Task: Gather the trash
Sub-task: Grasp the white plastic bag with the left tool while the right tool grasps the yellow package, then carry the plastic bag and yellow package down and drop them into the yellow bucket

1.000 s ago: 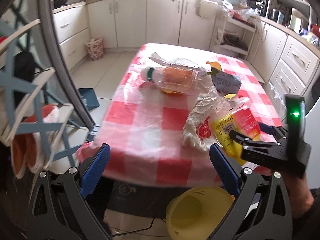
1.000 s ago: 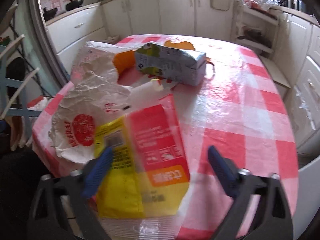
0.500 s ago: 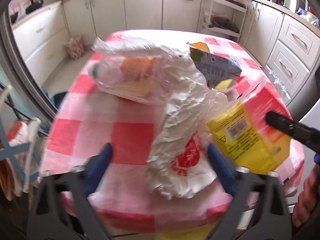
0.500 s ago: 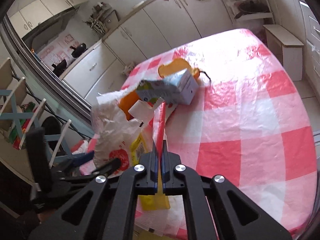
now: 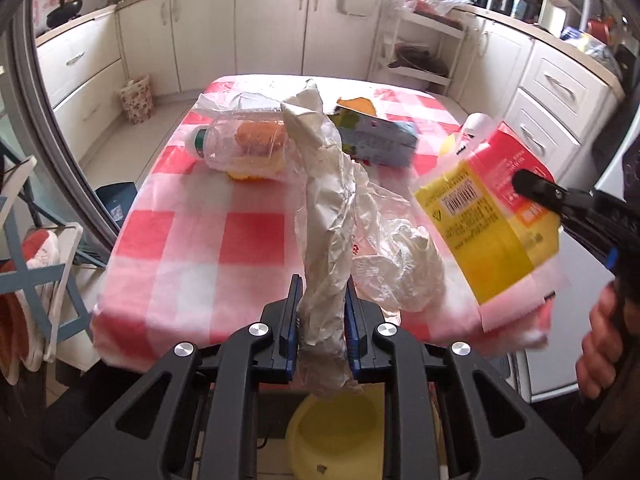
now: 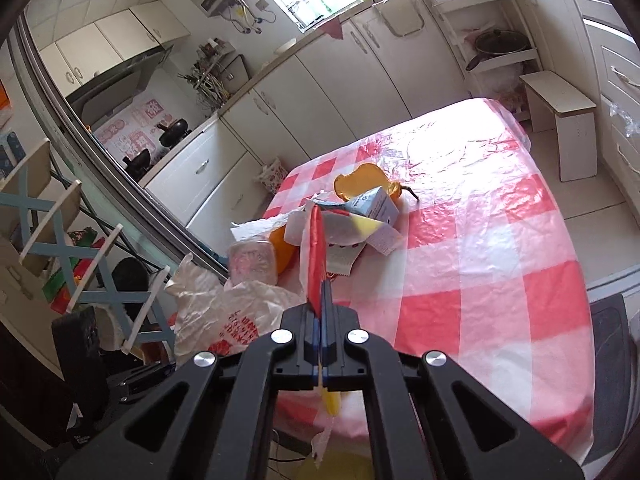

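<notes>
My left gripper (image 5: 321,312) is shut on a crumpled white plastic bag (image 5: 332,216) and holds it up at the near edge of the red-checked table (image 5: 208,236). My right gripper (image 6: 321,312) is shut on a flat yellow and red wrapper (image 5: 488,216), seen edge-on in the right wrist view (image 6: 316,256), lifted at the table's near right corner. A clear plastic bottle (image 5: 240,148), a small carton (image 5: 376,140) and orange peel (image 6: 360,180) lie on the table. A yellow bin (image 5: 336,432) stands on the floor just below my left gripper.
White kitchen cabinets (image 5: 272,28) line the back and right walls. A blue and white folding rack (image 5: 36,264) stands at the left of the table. A small white stool (image 6: 568,120) stands past the table's far end. A small patterned basket (image 5: 136,98) sits on the floor.
My left gripper closed on the white bag and lifted it. My right gripper, shut on the wrapper, raised it further off the table.
</notes>
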